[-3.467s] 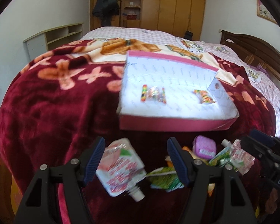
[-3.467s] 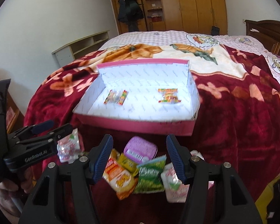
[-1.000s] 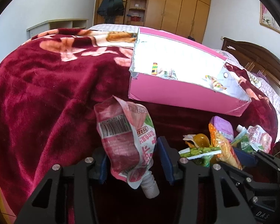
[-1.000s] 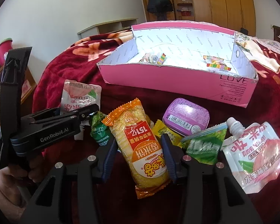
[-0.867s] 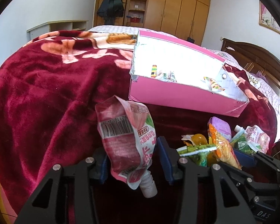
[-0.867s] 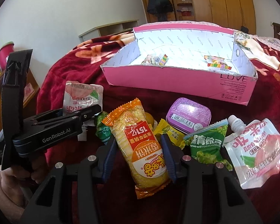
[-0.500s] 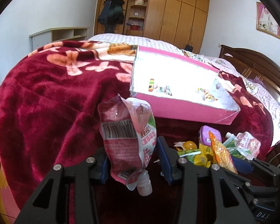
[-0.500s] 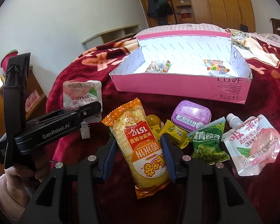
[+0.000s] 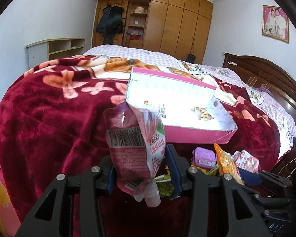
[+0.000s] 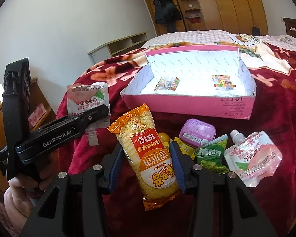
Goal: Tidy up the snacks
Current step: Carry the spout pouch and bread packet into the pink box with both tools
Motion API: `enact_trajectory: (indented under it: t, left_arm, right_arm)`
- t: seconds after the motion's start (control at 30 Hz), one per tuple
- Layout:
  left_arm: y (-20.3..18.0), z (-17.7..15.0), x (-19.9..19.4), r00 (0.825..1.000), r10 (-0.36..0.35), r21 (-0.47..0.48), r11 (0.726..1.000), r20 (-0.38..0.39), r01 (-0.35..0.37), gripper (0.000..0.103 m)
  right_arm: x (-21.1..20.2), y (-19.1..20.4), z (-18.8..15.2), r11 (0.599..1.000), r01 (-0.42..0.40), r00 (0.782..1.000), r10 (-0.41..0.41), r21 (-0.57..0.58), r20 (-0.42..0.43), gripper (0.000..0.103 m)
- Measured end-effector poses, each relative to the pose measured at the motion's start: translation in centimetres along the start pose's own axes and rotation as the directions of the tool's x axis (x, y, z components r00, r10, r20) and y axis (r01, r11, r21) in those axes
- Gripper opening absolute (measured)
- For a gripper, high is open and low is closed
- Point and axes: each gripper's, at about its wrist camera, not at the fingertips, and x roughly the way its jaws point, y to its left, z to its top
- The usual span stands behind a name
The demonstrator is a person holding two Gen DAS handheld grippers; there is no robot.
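A pink spouted pouch (image 9: 135, 148) was gripped between the jaws of the left gripper (image 9: 142, 169), spout cap hanging downward and barcode side facing the camera. In the right wrist view the same pouch (image 10: 87, 100) was seen at nine o'clock, clear of the blanket, with the left gripper (image 10: 97, 114) closed on it and a hand (image 10: 23, 185) around the handle.

The jaws of the right gripper (image 10: 146, 167) were closed on an orange-and-yellow rice-cracker pack (image 10: 148, 154), held upright with its print upside down.

A pink box (image 10: 189, 104) with a white lining was set on the red floral blanket (image 10: 276, 102) of the bed, at twelve o'clock from the right gripper. Two small candy packets (image 10: 167, 83) (image 10: 223, 82) lay inside it, well apart.

Between the box and the right gripper, loose snacks lay on the blanket: a purple tin (image 10: 197, 132), a green pea packet (image 10: 211, 156) at three o'clock of the cracker pack, and a second pink spouted pouch (image 10: 252, 156) farther right. A small yellow packet (image 10: 184, 147) was just beside the tin.
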Motion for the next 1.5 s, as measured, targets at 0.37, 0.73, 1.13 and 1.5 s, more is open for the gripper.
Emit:
enact_trajectory:
  t: [0.37, 0.73, 1.13, 1.5]
  left_arm:
    - [-1.5, 2.9, 1.3, 1.0, -0.018, 0.049, 0.999, 0.022, 0.017, 0.047]
    - [-3.4, 6.6, 3.4, 0.998, -0.028, 0.107, 0.994, 0.048, 0.023, 0.047]
    - [-3.8, 8.9, 8.5, 1.0, -0.009, 0.125, 0.992, 0.011, 0.008, 0.047]
    - [-2.7, 8.2, 13.2, 0.995, 0.011, 0.104, 0.995, -0.097, -0.001, 0.047]
  right_arm:
    - [-0.9, -1.0, 1.8, 0.999, 0.033, 0.999, -0.033, -0.005, -0.001, 0.047]
    - [-1.2, -2.6, 5.9, 0.995, 0.097, 0.995, -0.096, -0.032, 0.031, 0.047]
    - [1.0, -5.9, 10.9, 0.982, 0.184, 0.982, -0.183, -0.028, 0.056, 0.047]
    - [6.3, -8.3, 12.3, 0.985, 0.169, 0.983, -0.171, -0.035, -0.061, 0.047]
